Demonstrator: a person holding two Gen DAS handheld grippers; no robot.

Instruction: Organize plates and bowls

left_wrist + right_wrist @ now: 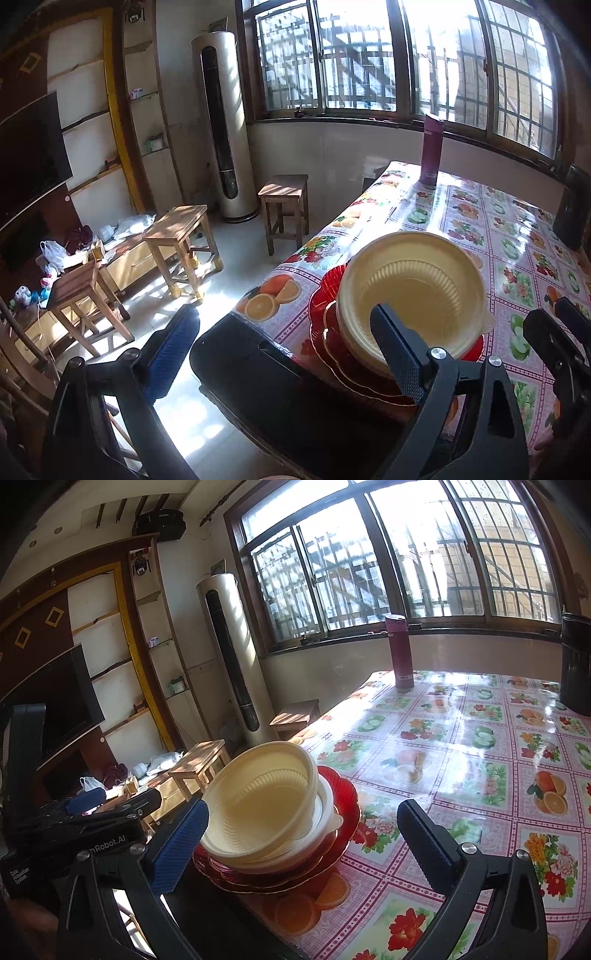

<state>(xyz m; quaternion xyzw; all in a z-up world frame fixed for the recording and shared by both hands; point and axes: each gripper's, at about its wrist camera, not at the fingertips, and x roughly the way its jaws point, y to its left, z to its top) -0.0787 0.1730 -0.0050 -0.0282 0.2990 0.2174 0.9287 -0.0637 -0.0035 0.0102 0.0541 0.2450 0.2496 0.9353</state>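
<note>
A cream plastic bowl point(413, 288) lies tilted on top of nested bowls, which rest on stacked red plates point(332, 332) near the table's left edge. The same bowl point(258, 801) and red plates point(343, 805) show in the right wrist view. My left gripper point(291, 347) is open, its right finger in front of the bowl's rim, its left finger off the table edge. My right gripper point(299, 845) is open and empty, its fingers standing either side of the stack. The right gripper also shows at the right edge of the left wrist view point(561, 332).
The table point(480, 775) has a glossy fruit-print cloth. A purple flask point(400, 653) stands at its far end and a dark container point(576, 672) at far right. A black chair back point(266, 387) stands at the table's near left edge. Wooden stools point(181, 243) stand on the floor.
</note>
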